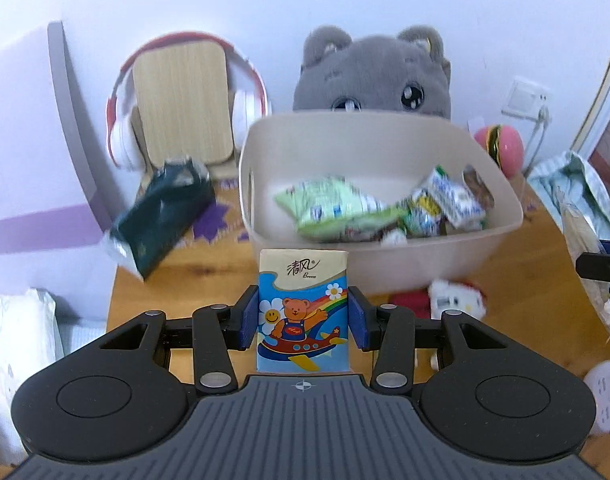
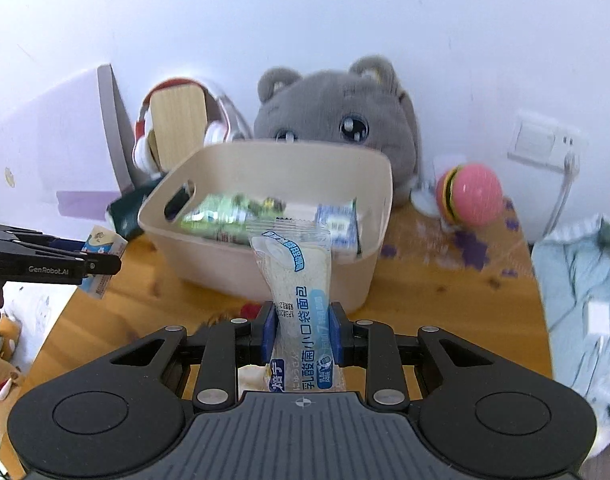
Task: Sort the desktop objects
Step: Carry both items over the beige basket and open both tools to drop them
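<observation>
Tissue pack clamped in my left gripper, held above the wooden desk, just short of beige bin. My right gripper pinches a bread pkt upright, near bin's front wall. Snack packs inside bin.

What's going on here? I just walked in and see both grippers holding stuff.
A person is sorting a desk with two handheld grippers. The left gripper is clamped on a cartoon tissue pack; the right gripper grips a wrapped bread snack. Both are held in front of the beige bin, which already holds several snack packets.
</observation>
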